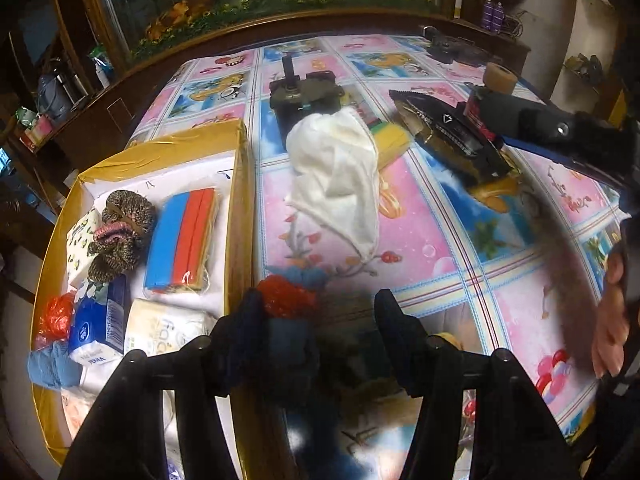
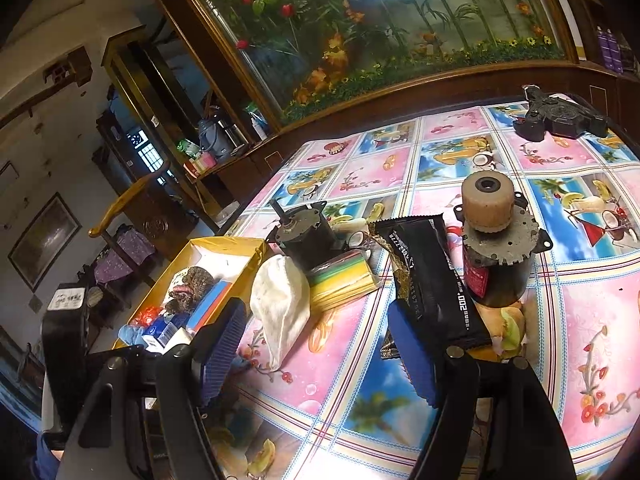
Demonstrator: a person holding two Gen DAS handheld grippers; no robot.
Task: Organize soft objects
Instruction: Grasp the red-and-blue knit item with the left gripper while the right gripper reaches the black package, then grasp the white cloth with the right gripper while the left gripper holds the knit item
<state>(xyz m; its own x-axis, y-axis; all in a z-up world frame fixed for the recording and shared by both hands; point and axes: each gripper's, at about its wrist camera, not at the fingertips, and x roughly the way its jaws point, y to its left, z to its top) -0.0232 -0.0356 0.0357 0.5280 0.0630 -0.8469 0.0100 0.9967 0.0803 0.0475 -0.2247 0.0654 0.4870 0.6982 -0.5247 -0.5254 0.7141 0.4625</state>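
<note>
While the near part of the left wrist view is smeared, I note my left gripper [image 1: 320, 320] with its fingers apart. A crinkly red-and-blue bundle [image 1: 288, 304] lies against one finger only, at the wall of the yellow box [image 1: 240, 184]; its shape is unclear. My right gripper [image 2: 320, 356] stands wide apart, clamped on nothing, ribbed blue pads [image 2: 224, 348] visible. One limp white cloth [image 2: 280, 308] lies crumpled on the glossy patterned tablecloth [image 2: 580, 320]. One glossy black packet [image 2: 432, 292] leans on one of two cylindrical metal motors [image 2: 496, 256]. One striped sponge pack [image 2: 344, 280] is partly hidden behind the cloth.
</note>
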